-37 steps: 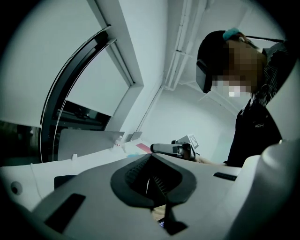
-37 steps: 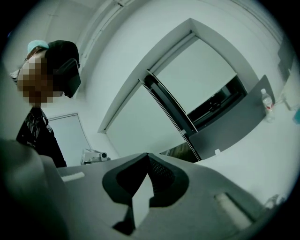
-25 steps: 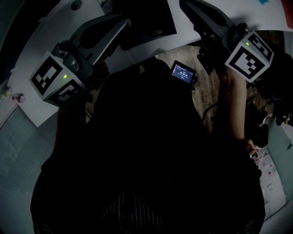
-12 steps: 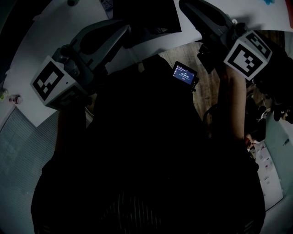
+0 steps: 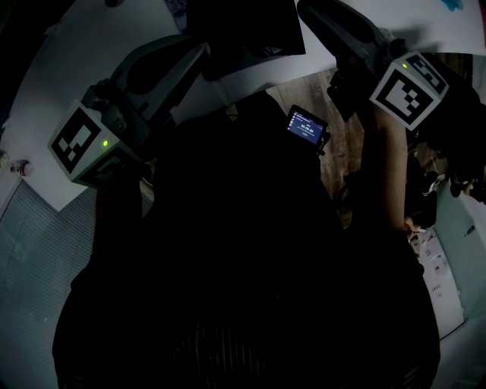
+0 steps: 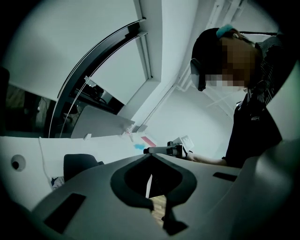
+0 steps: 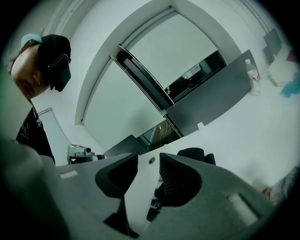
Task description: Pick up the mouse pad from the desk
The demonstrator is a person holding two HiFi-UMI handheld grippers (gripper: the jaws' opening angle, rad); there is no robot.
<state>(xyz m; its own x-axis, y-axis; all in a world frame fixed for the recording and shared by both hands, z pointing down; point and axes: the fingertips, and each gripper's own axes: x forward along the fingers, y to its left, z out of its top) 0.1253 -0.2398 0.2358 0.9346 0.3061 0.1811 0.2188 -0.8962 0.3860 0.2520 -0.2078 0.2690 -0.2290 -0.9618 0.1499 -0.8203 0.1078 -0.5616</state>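
The mouse pad [image 5: 247, 26], a flat black rectangle, lies on the white desk [image 5: 91, 53] at the top of the head view. My left gripper [image 5: 203, 47] reaches up from the left, its tip next to the pad's near left corner; whether it touches is hidden in shadow. In the left gripper view its jaws [image 6: 151, 155] meet at the tips, shut, with nothing held. My right gripper [image 5: 307, 9] comes in from the right beside the pad's right edge. Its jaws [image 7: 149, 159] have just been opening and stand apart, with only white desk between them.
A small lit screen [image 5: 306, 125] sits at the person's dark chest. Wooden floor [image 5: 357, 99] shows below the desk edge. A dark rounded shape [image 7: 197, 154] and a bottle [image 7: 253, 75] stand on the desk by a grey partition [image 7: 211, 101]. A small bottle [image 5: 23, 167] is far left.
Both grippers stay about where they were. The head view has drifted slightly, so a little more of the mouse pad shows at the top.
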